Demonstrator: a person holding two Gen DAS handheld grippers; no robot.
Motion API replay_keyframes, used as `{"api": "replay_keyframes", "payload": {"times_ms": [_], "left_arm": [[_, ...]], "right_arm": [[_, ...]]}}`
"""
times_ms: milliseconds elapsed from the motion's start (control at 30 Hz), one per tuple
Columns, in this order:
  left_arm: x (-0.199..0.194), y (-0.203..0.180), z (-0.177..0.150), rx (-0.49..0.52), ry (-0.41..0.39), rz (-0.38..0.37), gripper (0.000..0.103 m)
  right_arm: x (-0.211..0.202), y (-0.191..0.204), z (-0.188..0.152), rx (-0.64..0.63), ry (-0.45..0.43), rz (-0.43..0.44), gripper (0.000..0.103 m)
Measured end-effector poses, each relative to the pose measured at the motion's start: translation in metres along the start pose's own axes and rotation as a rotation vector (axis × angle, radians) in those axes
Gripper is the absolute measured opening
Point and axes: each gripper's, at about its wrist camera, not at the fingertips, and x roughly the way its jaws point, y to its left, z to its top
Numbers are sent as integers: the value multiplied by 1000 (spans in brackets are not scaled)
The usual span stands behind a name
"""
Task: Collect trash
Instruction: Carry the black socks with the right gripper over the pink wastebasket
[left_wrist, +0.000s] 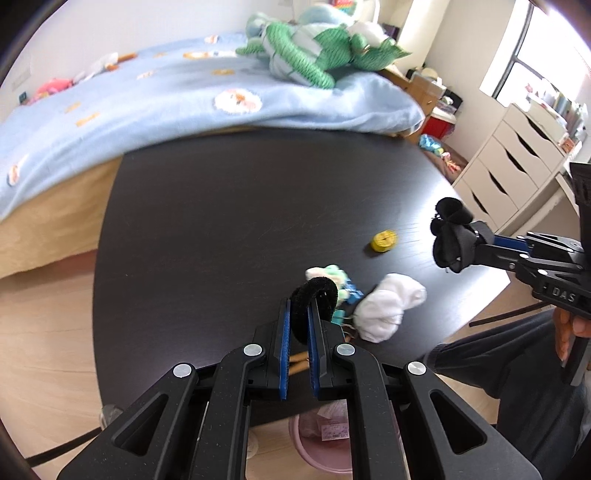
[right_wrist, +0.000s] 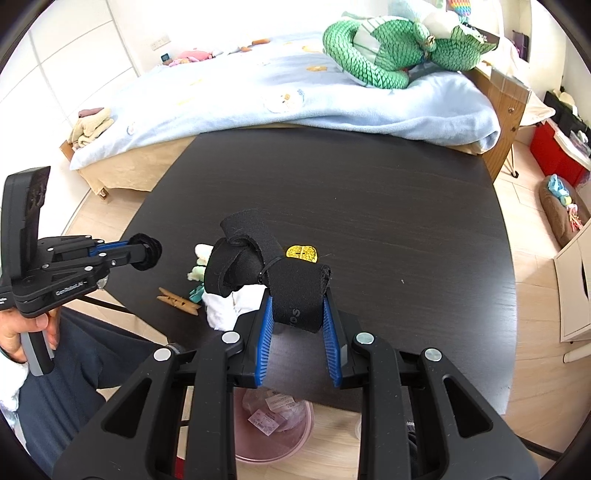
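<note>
My left gripper (left_wrist: 298, 308) is shut on a black fuzzy ring (left_wrist: 314, 295) and holds it above the near edge of the dark table (left_wrist: 240, 221); the gripper also shows in the right wrist view (right_wrist: 146, 253). My right gripper (right_wrist: 298, 314) is shut on a knotted black fabric strap (right_wrist: 266, 266), held above the table; it also shows in the left wrist view (left_wrist: 452, 236). On the table lie a white crumpled cloth (left_wrist: 384, 306), a pale green and white fluffy scrap (left_wrist: 328, 275), a yellow disc (left_wrist: 384, 240) and a wooden clothespin (right_wrist: 177, 301).
A pink bin (right_wrist: 273, 428) with paper scraps stands on the floor under the table's near edge. A bed with a light blue blanket (left_wrist: 147, 107) and a green plush toy (left_wrist: 314, 55) lies behind the table. White drawers (left_wrist: 509, 166) stand at the right.
</note>
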Motion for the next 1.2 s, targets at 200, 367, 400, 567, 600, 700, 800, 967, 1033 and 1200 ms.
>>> {"api": "replay_keyframes", "payload": {"times_ms": [200, 367, 400, 567, 600, 700, 800, 967, 1033, 1200], "left_arm": [[-31, -19, -11, 42, -53, -2, 9], [-52, -33, -25, 79, -73, -5, 9], [-55, -36, -28, 80, -76, -12, 9], [-65, -47, -43, 105, -78, -30, 9], [-67, -50, -46, 108, -78, -31, 9], [-70, -55, -54, 113, -77, -34, 9], [-73, -57, -63, 117, -75, -37, 9], [-87, -57, -76, 112, -88, -42, 9], [-91, -57, -78, 108, -94, -41, 9], [-96, -53, -80, 95, -103, -42, 9]], "right_arm": [[-27, 6, -12, -29, -30, 2, 25], [-51, 15, -26, -60, -57, 17, 25], [-56, 18, -30, -68, -62, 21, 25], [-75, 30, -45, -100, -77, 32, 25], [-79, 34, -49, -109, -76, 33, 25], [-85, 44, -61, -128, -71, 41, 25], [-89, 52, -71, -147, -62, 51, 25], [-89, 60, -85, -165, -37, 69, 25], [-87, 62, -89, -170, -26, 76, 25], [-82, 67, -95, -174, -9, 99, 25]]}}
